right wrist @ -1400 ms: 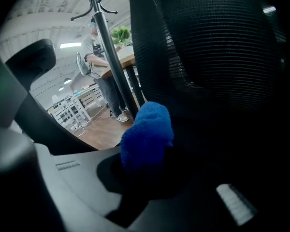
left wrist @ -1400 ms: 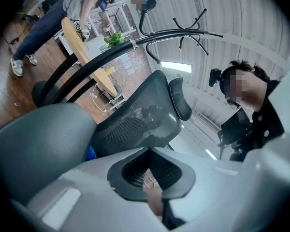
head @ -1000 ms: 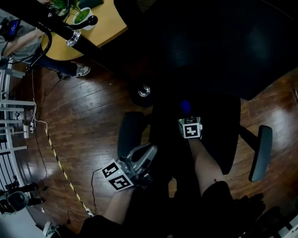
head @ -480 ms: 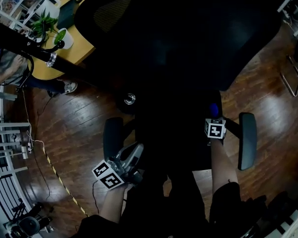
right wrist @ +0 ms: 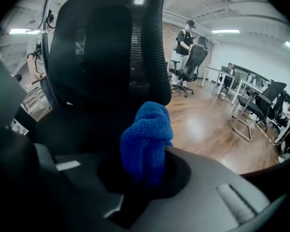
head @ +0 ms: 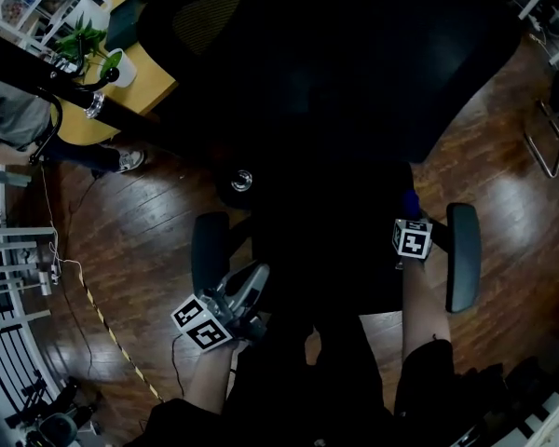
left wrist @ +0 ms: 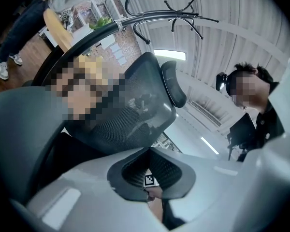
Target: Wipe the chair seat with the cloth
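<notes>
Showing an office chair (head: 335,54) from above on a wooden floor (head: 140,240): its dark backrest fills the top of the head view and its seat (head: 326,240) lies just below, between the left armrest (head: 209,251) and the right armrest (head: 463,254).

The right gripper (head: 408,214) sits over the seat's right edge, just beside the right armrest. Its jaws pinch a blue cloth (right wrist: 146,141), which bunches forward out of them toward the backrest. The seat is too dark to tell whether the cloth touches it.

The left gripper (head: 252,287) is held off the seat's front left corner, near the left armrest. Its jaws appear pressed together with nothing between them.

The right hand is the nearer one to the work, and it alone carries the cloth. Nearly all of the seat lies to the left of its jaws. A wiping stroke would therefore probably run leftward across the seat's width, with the cloth pressed down first. Most of the seat seems not yet covered.
</notes>
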